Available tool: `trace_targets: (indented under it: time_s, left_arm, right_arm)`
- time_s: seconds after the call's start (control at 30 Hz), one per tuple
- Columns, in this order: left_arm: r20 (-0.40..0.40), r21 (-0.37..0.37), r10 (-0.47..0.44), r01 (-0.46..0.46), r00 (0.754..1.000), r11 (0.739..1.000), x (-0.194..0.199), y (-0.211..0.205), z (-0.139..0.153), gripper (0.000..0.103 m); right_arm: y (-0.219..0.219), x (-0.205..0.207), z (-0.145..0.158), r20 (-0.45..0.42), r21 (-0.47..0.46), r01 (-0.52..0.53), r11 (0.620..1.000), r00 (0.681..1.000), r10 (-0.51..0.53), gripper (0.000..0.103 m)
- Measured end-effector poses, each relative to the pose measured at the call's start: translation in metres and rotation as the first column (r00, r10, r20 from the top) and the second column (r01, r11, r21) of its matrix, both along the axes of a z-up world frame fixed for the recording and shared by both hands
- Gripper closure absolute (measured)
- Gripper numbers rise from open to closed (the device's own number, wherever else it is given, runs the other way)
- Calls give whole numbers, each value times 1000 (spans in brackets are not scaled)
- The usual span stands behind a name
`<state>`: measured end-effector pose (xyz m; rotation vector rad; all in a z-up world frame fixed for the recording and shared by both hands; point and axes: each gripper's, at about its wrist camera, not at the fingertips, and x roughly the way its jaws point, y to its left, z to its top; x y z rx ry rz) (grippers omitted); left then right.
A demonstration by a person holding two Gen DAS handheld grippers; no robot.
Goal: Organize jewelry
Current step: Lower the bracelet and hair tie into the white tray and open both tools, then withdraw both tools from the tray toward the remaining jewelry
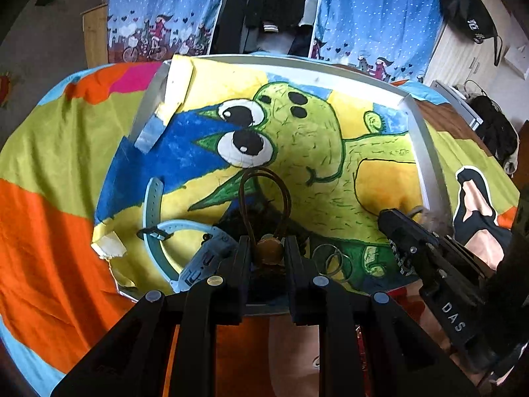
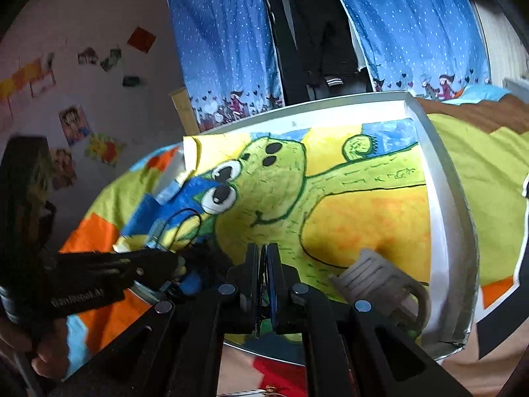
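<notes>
With your left gripper (image 1: 267,254) clenched on the hair tie's (image 1: 269,195) bead at lower centre and the right gripper's (image 2: 264,264) fingers closed empty, lift slowly clear of the watch (image 1: 185,248) in the tray (image 1: 426,152).

Place: a home bedroom, likely a child's.
Landmark: shallow white tray (image 1: 426,152) lined with a hand-painted green cartoon creature (image 1: 297,139).
Under the tray: patchwork bedspread (image 1: 49,198) in orange, lime, pink and sky blue.
Behind the tray: blue dotted curtains (image 1: 380,16) with a cartoon border of girls on bicycles and hearts; dark clothing (image 2: 314,33) hanging in the gap between them.
Left of the tray: pale wall (image 2: 99,82) stuck with children's pictures and paper cut-outs.
Right of the tray: white cabinet (image 1: 463,53) with a black bag (image 1: 469,13) hanging above.
</notes>
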<state>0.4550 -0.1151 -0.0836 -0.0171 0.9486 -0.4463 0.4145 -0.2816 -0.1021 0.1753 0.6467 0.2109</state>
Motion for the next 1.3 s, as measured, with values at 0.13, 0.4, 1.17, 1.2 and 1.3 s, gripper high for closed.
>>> trace_targets:
  time_s: [0.13, 0.4, 1.17, 1.2, 1.3]
  left_arm:
    - [-20, -8, 18, -18, 1000, 1000, 3, 1, -3, 87]
    - [-23, -1, 28, -28, 999, 1000, 0, -3, 3, 83]
    - [167, -122, 213, -194, 963, 973, -76, 24, 105, 20]
    - [187, -133, 223, -201, 957, 971, -85, 26, 110, 12]
    - [240, -155, 243, -210, 940, 965, -108, 31, 126, 8]
  right_arm:
    - [-3, 4, -5, -12, -32, 18, 999, 1000, -18, 97]
    - [-9, 4, -7, -35, -31, 21, 999, 999, -22, 97]
    - [-58, -70, 94, 180, 105, 85, 991, 978, -103, 22]
    - [-59, -76, 98, 194, 111, 84, 990, 975, -105, 20]
    - [-61, -98, 114, 244, 117, 82, 990, 964, -109, 10]
